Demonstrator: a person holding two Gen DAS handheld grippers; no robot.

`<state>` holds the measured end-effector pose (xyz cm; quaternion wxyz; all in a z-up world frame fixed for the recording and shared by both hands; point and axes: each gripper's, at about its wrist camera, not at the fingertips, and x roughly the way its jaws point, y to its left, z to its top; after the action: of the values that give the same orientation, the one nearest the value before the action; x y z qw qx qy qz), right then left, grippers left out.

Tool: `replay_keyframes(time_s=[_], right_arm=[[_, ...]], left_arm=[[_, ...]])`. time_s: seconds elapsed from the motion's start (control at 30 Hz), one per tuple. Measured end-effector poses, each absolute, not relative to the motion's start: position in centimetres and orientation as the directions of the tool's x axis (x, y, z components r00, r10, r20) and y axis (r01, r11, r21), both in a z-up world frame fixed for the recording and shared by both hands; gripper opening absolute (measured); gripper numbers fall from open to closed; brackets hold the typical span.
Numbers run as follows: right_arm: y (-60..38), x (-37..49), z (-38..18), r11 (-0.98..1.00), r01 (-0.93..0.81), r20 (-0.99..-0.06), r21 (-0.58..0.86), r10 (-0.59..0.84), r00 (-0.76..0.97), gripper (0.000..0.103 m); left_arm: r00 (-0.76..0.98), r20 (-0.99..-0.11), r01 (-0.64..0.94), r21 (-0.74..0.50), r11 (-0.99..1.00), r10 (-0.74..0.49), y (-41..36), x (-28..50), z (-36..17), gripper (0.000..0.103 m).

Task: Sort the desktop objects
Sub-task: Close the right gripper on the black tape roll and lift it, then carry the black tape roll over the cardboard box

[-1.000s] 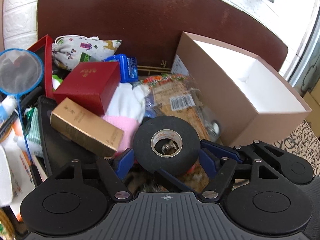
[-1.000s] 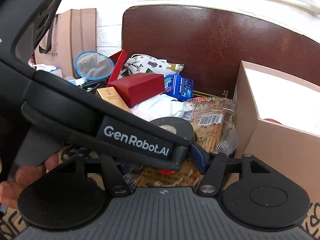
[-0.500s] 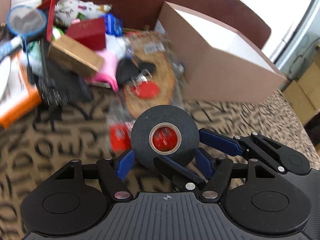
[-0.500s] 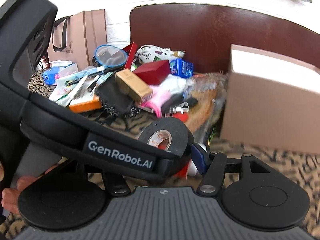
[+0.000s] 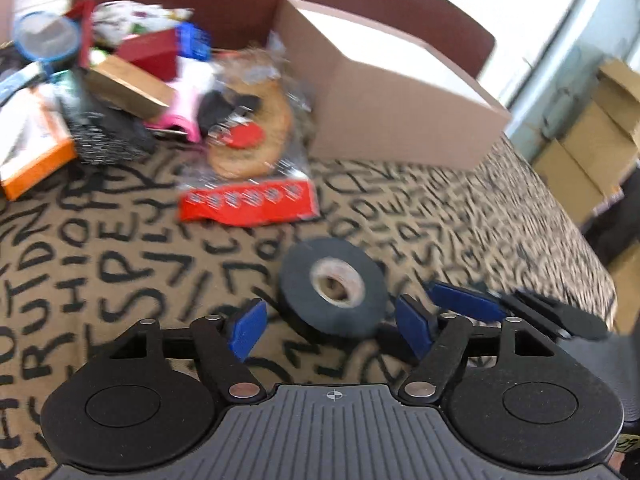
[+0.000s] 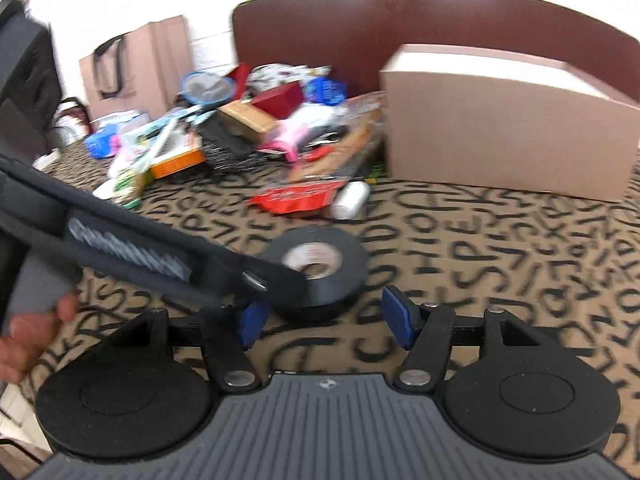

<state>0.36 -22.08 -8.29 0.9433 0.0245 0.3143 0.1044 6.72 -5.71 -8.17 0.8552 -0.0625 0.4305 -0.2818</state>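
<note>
The black tape roll [image 5: 333,289] now lies flat on the letter-patterned cloth [image 5: 120,264], in front of the clutter heap and well apart from it. 1 second ago it sat clamped between the left gripper's blue pads over the pile; half a second ago it was still held, already clear of the heap. The left gripper [image 5: 331,326] has just been opening its jaws: both pads stand away from the roll's sides, so it is released, with the roll still lying between them. The right gripper [image 6: 325,322] has its jaws spread too, gripping nothing; the roll sits just ahead of its pads, and in the left wrist view its blue fingers [image 5: 464,300] show just right of the roll.

The view has pulled back from the pile since the earlier frames, so far more bare cloth shows. Beyond the roll lies a clear snack packet with a red band [image 5: 248,204], then a red disc [image 5: 244,136] on what may be a round biscuit, blurred here. Behind these are a gold carton [image 5: 124,88], a red box [image 5: 150,52], something pink [image 5: 182,118] and an orange-edged box [image 5: 36,160]. The open cardboard box [image 5: 400,120] stands at the right against the dark brown headboard [image 5: 224,4]. In the right wrist view the left gripper's black body crosses the left side, hiding part of the roll, with a hand [image 6: 30,340] at its handle.
</note>
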Motion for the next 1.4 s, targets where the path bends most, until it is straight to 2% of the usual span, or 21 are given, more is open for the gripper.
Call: replay_keyframes(time_s=[0.1,0.17,0.23,0.33,0.43,0.6,0.73,0.9,1.13,1.4], right_arm=[[-23.4,0.5,-7.8,0.982,-0.130,-0.569,0.133,0.183,0.801,0.068],[-24.0,0.7,-7.6,0.985,-0.104,-0.558,0.138,0.164,0.813,0.067],[-24.5,1.0,-7.6,0.987,-0.077,-0.559,0.143,0.145,0.817,0.067],[-24.9,1.9,-7.8,0.983,-0.053,-0.564,0.177,0.146,0.813,0.062],[-25.0,2.7,-8.2,0.973,-0.050,-0.575,0.225,0.174,0.799,0.058],[-24.4,4.0,-8.6,0.963,-0.073,-0.591,0.259,0.218,0.777,0.042],[-24.3,4.7,-9.1,0.958,-0.078,-0.617,0.275,0.238,0.750,0.040],[-24.6,5.3,-9.3,0.942,-0.081,-0.618,0.327,0.277,0.736,0.038],[-25.6,6.2,-10.4,0.904,-0.056,-0.620,0.423,0.334,0.709,0.034],[-25.2,6.4,-10.2,0.916,-0.072,-0.637,0.395,0.330,0.697,0.032]], left_arm=[[0.499,-0.701,0.394,-0.340,0.854,-0.510,-5.1,7.8,-8.0,0.080],[0.495,-0.707,0.383,-0.345,0.857,-0.505,-5.0,8.4,-8.3,0.075],[0.473,-0.723,0.390,-0.341,0.855,-0.504,-5.2,8.8,-8.6,0.062],[0.460,-0.737,0.394,-0.331,0.857,-0.496,-5.8,9.3,-9.3,0.057],[0.452,-0.737,0.410,-0.329,0.851,-0.503,-6.3,9.7,-9.6,0.058],[0.446,-0.740,0.428,-0.318,0.846,-0.503,-6.7,10.0,-9.9,0.054],[0.429,-0.746,0.435,-0.324,0.840,-0.510,-6.7,10.3,-10.0,0.035],[0.413,-0.744,0.450,-0.335,0.828,-0.526,-6.6,10.5,-10.1,0.041],[0.412,-0.742,0.446,-0.342,0.827,-0.529,-6.6,10.6,-10.2,0.040],[0.416,-0.740,0.443,-0.343,0.828,-0.529,-6.6,10.6,-10.3,0.039]])
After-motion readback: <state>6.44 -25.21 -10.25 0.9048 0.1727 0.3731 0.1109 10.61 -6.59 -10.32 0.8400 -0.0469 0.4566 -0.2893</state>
